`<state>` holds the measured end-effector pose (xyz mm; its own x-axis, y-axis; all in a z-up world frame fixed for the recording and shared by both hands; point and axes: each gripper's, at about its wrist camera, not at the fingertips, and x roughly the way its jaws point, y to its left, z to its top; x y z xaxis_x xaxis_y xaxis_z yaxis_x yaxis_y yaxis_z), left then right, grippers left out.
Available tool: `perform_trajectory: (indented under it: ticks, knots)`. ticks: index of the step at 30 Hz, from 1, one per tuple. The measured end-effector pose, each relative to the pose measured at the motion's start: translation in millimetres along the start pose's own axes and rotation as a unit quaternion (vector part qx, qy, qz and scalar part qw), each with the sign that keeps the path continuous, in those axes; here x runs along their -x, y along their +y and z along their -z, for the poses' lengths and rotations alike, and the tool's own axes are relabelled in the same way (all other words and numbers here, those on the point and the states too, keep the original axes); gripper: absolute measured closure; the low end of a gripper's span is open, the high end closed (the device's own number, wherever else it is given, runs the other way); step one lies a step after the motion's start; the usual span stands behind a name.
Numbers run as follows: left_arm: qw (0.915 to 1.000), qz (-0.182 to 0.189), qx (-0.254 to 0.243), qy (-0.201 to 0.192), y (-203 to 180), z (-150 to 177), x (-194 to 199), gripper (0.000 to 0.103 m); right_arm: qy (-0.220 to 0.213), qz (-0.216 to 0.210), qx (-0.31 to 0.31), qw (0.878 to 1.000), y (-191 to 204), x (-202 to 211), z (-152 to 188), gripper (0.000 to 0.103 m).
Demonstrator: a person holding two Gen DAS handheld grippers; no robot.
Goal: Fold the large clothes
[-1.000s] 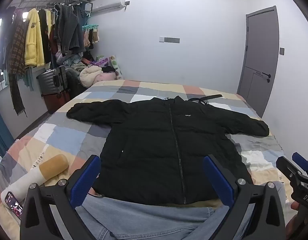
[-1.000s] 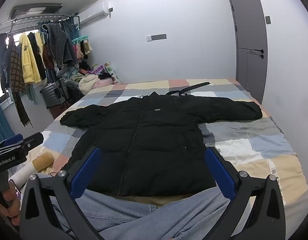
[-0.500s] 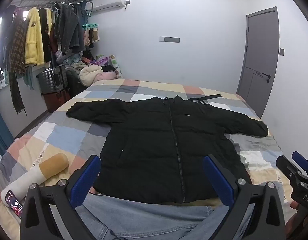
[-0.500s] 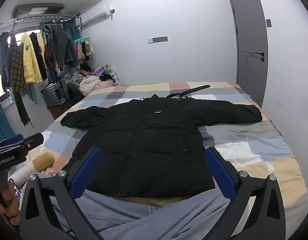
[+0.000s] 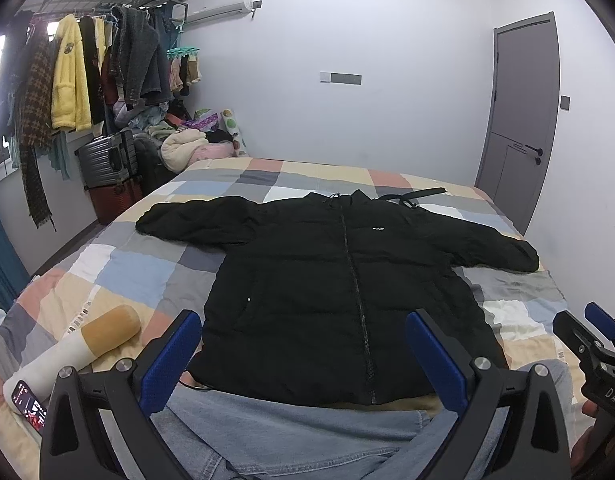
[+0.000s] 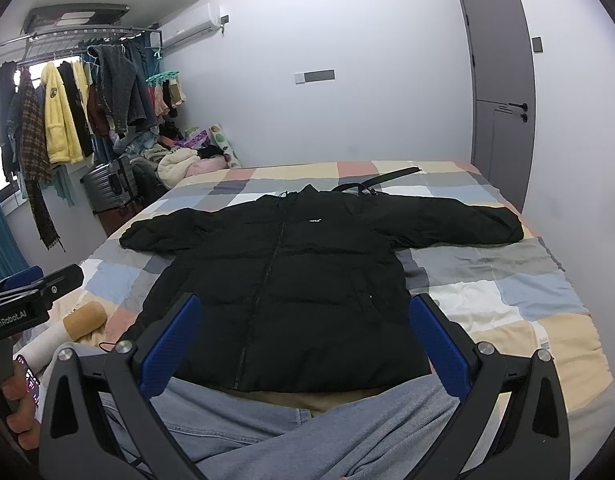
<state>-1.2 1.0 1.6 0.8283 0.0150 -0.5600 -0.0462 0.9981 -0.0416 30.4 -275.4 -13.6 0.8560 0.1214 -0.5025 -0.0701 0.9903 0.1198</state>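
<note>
1. The left gripper (image 5: 303, 354) has its jaws spread wide and holds nothing. It hangs over the near edge of the bed (image 5: 119, 264), above the person's legs in blue jeans (image 5: 291, 428). My guess is it waits there until the first fold begins.

2. The right gripper (image 6: 303, 344) is the same: jaws spread wide, nothing between them, over the near edge too.

3. The black jacket (image 5: 339, 280) lies flat on the middle of the bed, front side up and zipped shut. Its bottom hem is at the near edge, close to the jeans. Its collar points to the far edge. One sleeve reaches toward the left edge and one toward the right edge. Spread out like this, it looks ready to fold, and no fold is made yet.

4. A black strap (image 6: 379, 178) lies past the collar.

5. A cream and tan roll pillow (image 5: 87, 340) and a lit phone (image 5: 29, 404) lie near the left near corner, away from the jacket.

6. Writing: "GenRobot.AI" is on the left gripper in the right wrist view, and "DAS" is on the right gripper in the left wrist view. The jacket has a small white chest logo (image 6: 314, 221), too small to read.
</note>
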Motion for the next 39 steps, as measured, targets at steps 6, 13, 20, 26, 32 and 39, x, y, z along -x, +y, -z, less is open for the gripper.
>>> perform_trajectory:
  ticks: [6, 13, 20, 26, 32, 39]
  knots:
    - [1.0000, -0.002, 0.000, 0.002, 1, 2, -1, 0.000, 0.003, 0.001, -0.001, 1.000, 0, -1, 0, 0.000]
    - [1.0000, 0.000, -0.002, 0.006, 2, 2, -4, 0.000, 0.011, 0.003, -0.006, 1.000, -3, -7, 0, 0.000]
    - [1.0000, -0.002, 0.000, 0.007, 3, 4, -5, 0.000, 0.016, 0.009, -0.006, 1.000, -5, -10, 3, 0.000]
    - [1.0000, -0.006, -0.002, 0.004, 1, 4, -7, 0.000, 0.026, 0.010, -0.009, 1.000, -10, -13, 6, 0.000]
    - [1.0000, -0.006, -0.001, 0.007, 1, 11, -11, 0.000, 0.022, 0.008, -0.014, 1.000, -16, -14, 10, 0.000]
    - [1.0000, -0.005, 0.002, 0.008, 2, 11, -12, 0.000, 0.031, 0.016, -0.018, 0.999, -21, -19, 12, 0.000]
